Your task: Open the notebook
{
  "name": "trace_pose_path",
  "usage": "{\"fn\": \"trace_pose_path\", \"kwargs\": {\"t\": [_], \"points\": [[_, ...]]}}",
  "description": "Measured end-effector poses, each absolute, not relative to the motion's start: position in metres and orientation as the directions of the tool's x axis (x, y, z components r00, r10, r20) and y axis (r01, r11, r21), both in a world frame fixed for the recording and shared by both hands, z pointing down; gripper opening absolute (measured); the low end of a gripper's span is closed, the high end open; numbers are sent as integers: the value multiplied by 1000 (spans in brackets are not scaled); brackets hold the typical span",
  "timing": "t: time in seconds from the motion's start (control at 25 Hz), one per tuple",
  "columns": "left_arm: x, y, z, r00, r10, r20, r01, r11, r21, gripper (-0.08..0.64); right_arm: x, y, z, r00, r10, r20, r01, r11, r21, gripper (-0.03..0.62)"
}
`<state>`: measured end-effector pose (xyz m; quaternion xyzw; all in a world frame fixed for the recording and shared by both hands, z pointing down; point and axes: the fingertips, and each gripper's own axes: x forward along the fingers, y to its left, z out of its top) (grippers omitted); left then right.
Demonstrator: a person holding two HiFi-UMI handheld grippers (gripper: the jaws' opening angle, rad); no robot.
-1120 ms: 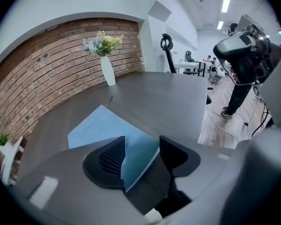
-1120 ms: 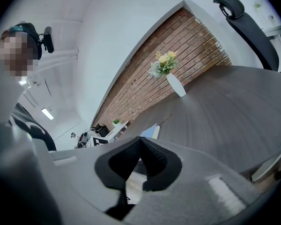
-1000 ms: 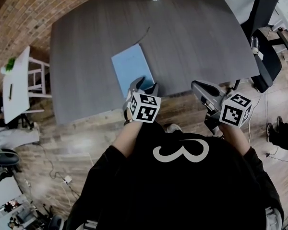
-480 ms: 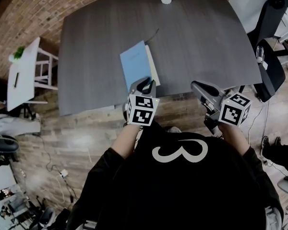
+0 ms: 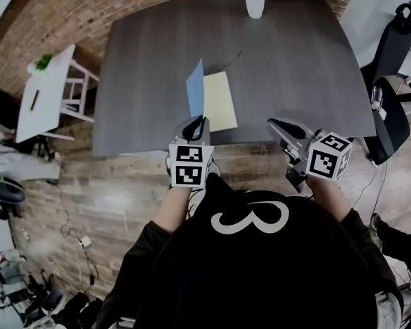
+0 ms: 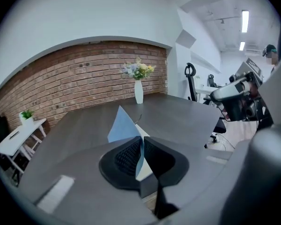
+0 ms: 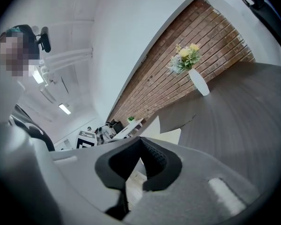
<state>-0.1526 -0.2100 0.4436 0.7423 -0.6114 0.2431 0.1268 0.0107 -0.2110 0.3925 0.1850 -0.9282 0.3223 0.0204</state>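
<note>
**A:** Where is the notebook (image 5: 219,103) at this moment?

**B:** It lies on the tabletop (image 5: 294,67), close to the near edge, in front of the person. Its blue cover (image 5: 195,88) stands almost upright, and the cream page beside it is bare.

**A:** What could go wrong from here?

**B:** I think the cover could slip. It is a thin sheet and it is held only at its near edge, so a small twist may pull it out of the pads, and it would fall shut. Also, nothing presses the pages down. If the pull goes toward the person, the whole notebook may slide toward the tabletop's edge.

**A:** And which gripper holds it?

**B:** The left hand-held gripper (image 5: 196,122). Its jaws are closing, and the near edge of the cover is pinched between them. The right hand-held gripper (image 5: 274,125) hangs to the right, outside the tabletop's edge. Its pads are pressed together on nothing, well apart from the notebook.

**A:** How does the notebook lie relative to the left one?

**B:** Just ahead of it. The cover rises from between the jaws and points toward the vase (image 5: 255,2), and the open page lies a little to the right.
</note>
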Motion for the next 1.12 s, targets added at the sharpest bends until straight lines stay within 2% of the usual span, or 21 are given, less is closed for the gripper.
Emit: {"fn": "trace_pose_path", "kwargs": {"t": [0.56, 1.12], "points": [[-240, -182, 433, 4, -861, 509, -999, 14, 32, 44, -39, -221, 386, -956, -250, 155, -293, 760, -580, 0], [-299, -164, 468, -108, -800, 590, -993, 112, -31, 84, -81, -231, 402, -962, -194, 194, -273, 748, -605, 0]]}}
